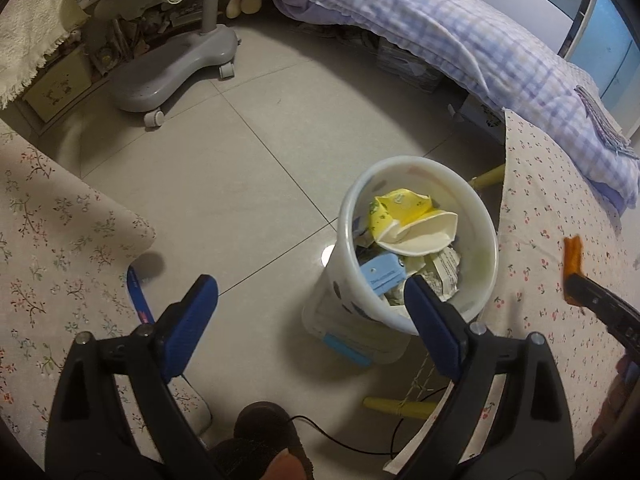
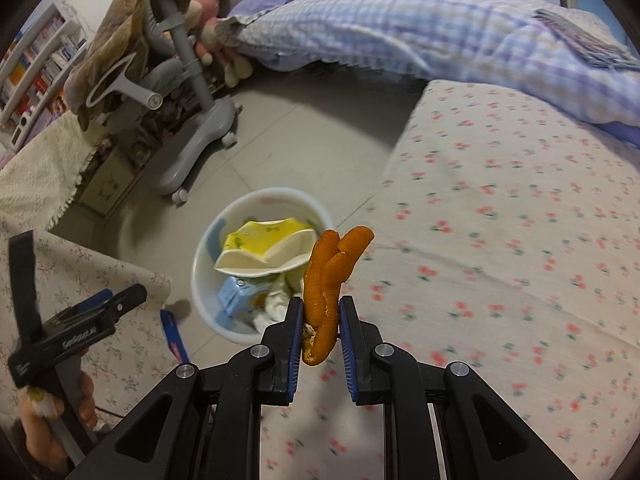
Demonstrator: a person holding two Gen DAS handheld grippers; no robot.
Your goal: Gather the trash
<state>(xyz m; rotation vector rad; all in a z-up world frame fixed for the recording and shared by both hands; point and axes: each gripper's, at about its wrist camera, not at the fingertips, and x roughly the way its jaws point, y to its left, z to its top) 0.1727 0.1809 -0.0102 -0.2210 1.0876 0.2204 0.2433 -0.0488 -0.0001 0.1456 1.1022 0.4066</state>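
A white trash bin (image 1: 400, 161) stands on the tiled floor, holding a crushed yellow paper bowl (image 1: 404, 216), a blue carton (image 1: 382, 274) and crumpled paper. My left gripper (image 1: 310, 280) hangs above the bin's near left side, open, with nothing between its blue pads. My right gripper (image 2: 321, 302) is shut on a piece of orange peel (image 2: 326, 272) and holds it over the cherry-print cloth, just right of the bin (image 2: 200, 256). In the left wrist view the peel (image 1: 573, 258) and the right gripper's tip show at the far right.
A cherry-print table cloth (image 2: 500, 260) lies right of the bin, a floral cloth (image 1: 48, 240) left of it. A grey wheeled chair base (image 1: 180, 72) and a bed with a checked quilt (image 1: 460, 40) stand behind. A yellow table leg (image 1: 400, 406) and a black cable lie close by.
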